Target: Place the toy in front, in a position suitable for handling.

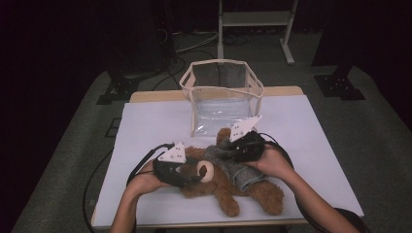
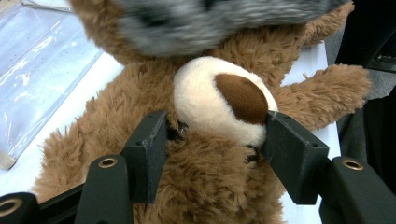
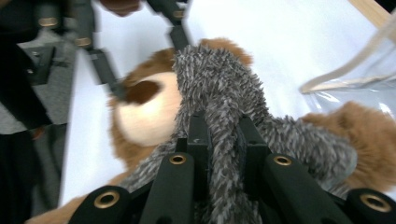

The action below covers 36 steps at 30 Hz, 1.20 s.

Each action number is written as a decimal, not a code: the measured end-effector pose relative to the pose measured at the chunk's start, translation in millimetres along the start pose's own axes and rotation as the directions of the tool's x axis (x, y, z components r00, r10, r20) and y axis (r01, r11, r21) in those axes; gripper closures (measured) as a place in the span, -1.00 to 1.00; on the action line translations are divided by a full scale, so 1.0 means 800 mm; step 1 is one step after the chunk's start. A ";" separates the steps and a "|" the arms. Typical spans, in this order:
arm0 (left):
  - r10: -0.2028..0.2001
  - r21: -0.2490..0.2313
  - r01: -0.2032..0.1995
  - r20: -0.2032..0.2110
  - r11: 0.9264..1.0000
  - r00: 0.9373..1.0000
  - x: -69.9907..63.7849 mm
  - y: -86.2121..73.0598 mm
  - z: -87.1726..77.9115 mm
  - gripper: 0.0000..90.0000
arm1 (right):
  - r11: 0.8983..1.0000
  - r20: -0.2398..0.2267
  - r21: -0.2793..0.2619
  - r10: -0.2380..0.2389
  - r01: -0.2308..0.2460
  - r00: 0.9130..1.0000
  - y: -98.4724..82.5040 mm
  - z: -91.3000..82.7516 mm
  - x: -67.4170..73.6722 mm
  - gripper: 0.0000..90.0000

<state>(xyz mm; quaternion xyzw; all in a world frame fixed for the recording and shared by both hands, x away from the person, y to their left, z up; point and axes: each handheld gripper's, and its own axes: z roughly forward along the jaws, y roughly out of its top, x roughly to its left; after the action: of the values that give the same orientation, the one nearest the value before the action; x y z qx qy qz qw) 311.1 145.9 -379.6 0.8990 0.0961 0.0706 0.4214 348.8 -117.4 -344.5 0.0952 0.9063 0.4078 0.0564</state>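
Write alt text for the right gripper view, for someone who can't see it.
The right gripper has its two black jaws shut on a fold of the grey fuzzy garment worn by a brown teddy bear lying on a white table. Beyond, the left gripper reaches the bear's cream muzzle, and a clear plastic bag sits at right.

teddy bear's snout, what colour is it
Cream, with a dark brown nose patch; the left gripper view shows the snout best.

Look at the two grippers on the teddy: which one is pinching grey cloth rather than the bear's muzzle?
The right gripper: its jaws are shut on the grey cloth. The left gripper clamps the teddy's cream muzzle instead.
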 end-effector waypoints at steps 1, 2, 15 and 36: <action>0.000 0.000 0.000 0.001 1.000 1.000 0.000 0.000 0.000 -0.11 | 1.000 0.013 0.008 -0.007 0.006 1.000 0.001 0.003 -0.006 0.74; 0.002 0.002 -0.002 0.000 1.000 1.000 -0.001 0.000 0.000 -0.11 | 1.000 0.023 0.023 -0.002 0.001 1.000 0.002 0.005 -0.011 0.74; 0.013 0.013 -0.013 0.008 1.000 1.000 -0.002 0.002 0.002 -0.11 | 0.994 0.050 -0.003 0.112 -0.112 0.992 -0.031 -0.024 -0.038 0.74; 0.011 0.006 -0.011 0.012 1.000 1.000 -0.003 0.000 0.003 -0.11 | 0.989 0.036 -0.020 0.145 -0.144 0.989 -0.049 -0.038 -0.038 0.74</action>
<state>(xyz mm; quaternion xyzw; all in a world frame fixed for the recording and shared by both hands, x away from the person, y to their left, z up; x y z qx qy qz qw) 308.8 143.7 -381.1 0.9012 0.0886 0.0671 0.4188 367.6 -171.9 -353.2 0.1676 0.8923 0.4168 0.0444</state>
